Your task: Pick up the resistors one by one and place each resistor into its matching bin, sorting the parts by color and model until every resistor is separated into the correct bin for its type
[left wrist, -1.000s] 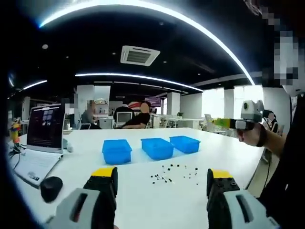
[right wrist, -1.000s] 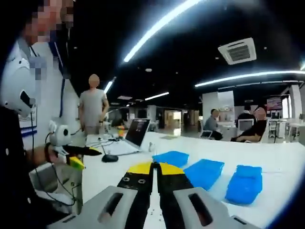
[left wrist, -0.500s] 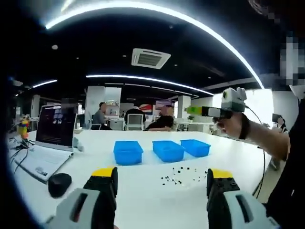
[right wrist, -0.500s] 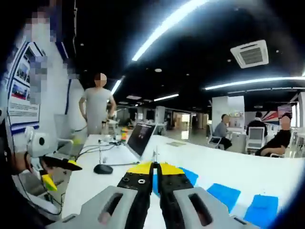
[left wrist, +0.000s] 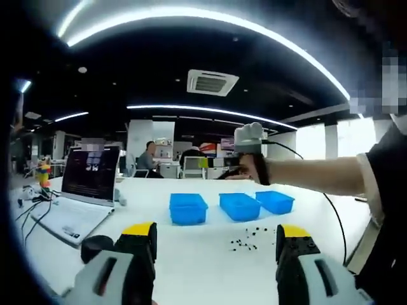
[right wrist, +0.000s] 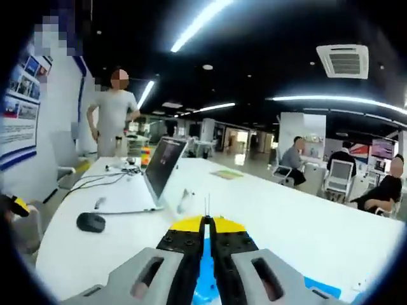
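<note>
Three blue bins stand in a row on the white table: the left bin (left wrist: 188,208), the middle bin (left wrist: 240,206) and the right bin (left wrist: 275,201). Small dark resistors (left wrist: 248,236) lie scattered in front of them. My left gripper (left wrist: 215,236) is low over the table's near side, jaws wide open and empty. A hand holds my right gripper (left wrist: 213,166) in the air above and behind the bins. In the right gripper view my right gripper (right wrist: 206,222) is shut, with a thin pin-like tip rising between the jaws. A blue bin (right wrist: 203,287) lies just under it.
An open laptop (left wrist: 82,190) and a black mouse (left wrist: 95,246) sit on the table's left side; the laptop (right wrist: 158,171) and mouse (right wrist: 91,221) also appear in the right gripper view. A person (right wrist: 113,114) stands beyond the table's far end, others sit behind.
The right gripper has swung leftwards across the left gripper view, from the right side to above the bins. Its own view has turned towards the laptop. Both grippers' jaws keep their state.
</note>
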The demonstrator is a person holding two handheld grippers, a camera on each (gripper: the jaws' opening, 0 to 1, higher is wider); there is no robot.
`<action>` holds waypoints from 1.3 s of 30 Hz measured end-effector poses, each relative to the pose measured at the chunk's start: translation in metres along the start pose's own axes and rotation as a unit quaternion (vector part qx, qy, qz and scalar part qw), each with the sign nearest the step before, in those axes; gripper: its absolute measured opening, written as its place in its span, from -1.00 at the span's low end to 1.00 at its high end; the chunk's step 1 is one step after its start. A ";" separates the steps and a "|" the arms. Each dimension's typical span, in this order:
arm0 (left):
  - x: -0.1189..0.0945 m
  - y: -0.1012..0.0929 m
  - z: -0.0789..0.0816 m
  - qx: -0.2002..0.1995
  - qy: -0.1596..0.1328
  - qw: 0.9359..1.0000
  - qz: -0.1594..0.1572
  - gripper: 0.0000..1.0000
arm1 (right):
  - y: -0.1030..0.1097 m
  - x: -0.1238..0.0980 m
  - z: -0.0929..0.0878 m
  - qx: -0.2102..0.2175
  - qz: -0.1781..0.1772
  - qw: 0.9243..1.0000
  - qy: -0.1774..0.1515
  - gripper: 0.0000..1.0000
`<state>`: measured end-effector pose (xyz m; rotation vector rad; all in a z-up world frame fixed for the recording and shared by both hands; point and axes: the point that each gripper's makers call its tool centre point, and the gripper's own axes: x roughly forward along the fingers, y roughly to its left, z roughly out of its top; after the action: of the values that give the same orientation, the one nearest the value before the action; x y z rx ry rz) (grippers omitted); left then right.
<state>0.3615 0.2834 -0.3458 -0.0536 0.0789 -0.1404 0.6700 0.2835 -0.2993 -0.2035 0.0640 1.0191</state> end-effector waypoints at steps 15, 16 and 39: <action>0.001 0.003 0.000 0.000 0.005 1.000 0.006 0.54 | 0.009 -0.013 -0.014 -0.010 0.011 1.000 0.021 -0.56; 0.002 0.001 0.000 0.001 0.006 1.000 0.002 0.54 | 0.010 -0.022 -0.012 -0.007 0.014 1.000 0.017 -0.55; 0.027 -0.038 -0.004 0.010 0.015 0.993 -0.116 0.54 | 0.059 -0.352 -0.063 0.046 -0.095 0.993 -0.050 -0.36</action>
<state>0.3824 0.2421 -0.3493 -0.0404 0.1004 -0.3744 0.4376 0.0061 -0.3168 -0.0717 0.0004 0.8335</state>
